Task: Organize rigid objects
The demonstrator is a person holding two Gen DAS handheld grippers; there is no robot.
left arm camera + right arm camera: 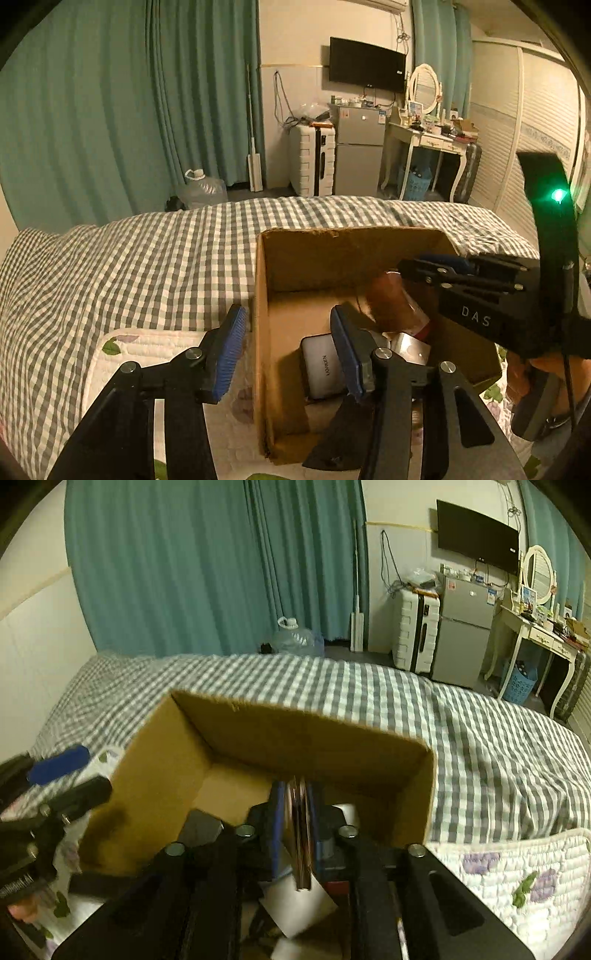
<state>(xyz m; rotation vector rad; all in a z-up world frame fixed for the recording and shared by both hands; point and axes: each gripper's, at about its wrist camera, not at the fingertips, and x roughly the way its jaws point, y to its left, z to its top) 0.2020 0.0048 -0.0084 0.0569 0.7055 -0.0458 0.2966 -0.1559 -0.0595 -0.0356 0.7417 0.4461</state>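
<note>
An open cardboard box (pixel 295 266) is seen on a bed covered with a grey-and-white checked sheet (pixel 147 258), right of centre in the left wrist view and at centre in the right wrist view; a quilted floral mat (pixel 517 867) lies under its near side. The left hand-held gripper (pixel 286 350) is held spread — one blue-padded finger outside the box's left wall, the other inside it; nothing is pinched between them. The right hand-held gripper (pixel 298 834) is pressed together on a thin, flat reddish-brown object (pixel 301 834), held on edge over the box interior; in the left wrist view this object (pixel 391 306) appears blurred at centre right. A white charger (pixel 321 365) lies on the box floor at lower centre; further items beside it cannot be made out. Green curtains (pixel 110 110) fill the upper left.
</note>
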